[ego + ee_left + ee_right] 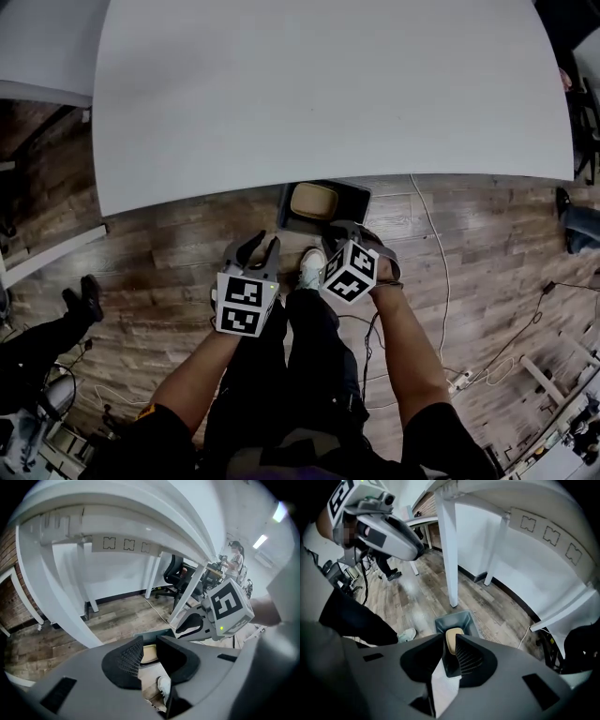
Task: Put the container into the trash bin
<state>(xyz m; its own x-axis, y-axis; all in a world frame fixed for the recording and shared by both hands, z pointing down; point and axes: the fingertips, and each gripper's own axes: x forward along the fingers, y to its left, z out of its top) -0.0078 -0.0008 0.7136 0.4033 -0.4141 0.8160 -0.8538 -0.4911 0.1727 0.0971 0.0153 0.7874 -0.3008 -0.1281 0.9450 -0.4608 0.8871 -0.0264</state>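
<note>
Tan container (pixel 314 200): seen lying inside the trash bin (pixel 356 201), apart from both tools.
Trash bin: dark and open-topped, stood on the wooden floor (pixel 169 244), partly under the edge of the white tabletop (pixel 328 94).
Right hand-held gripper (pixel 449 641): held above the bin and pointed steeply down. The jaws are parted and nothing is pressed between the pads. The container is seen through the gap, down in the bin.
Left hand-held gripper (pixel 260 248): held over the floor beside the bin, jaws parted, nothing between them.
Step in hand: the drop is judged done, and only the pull-away is left.
Done well: the right tool is best lifted straight up with the jaws apart, so that the bin's rim is not snagged or tipped. The tabletop edge is to be cleared on the way. The left tool is best held aside.
</note>
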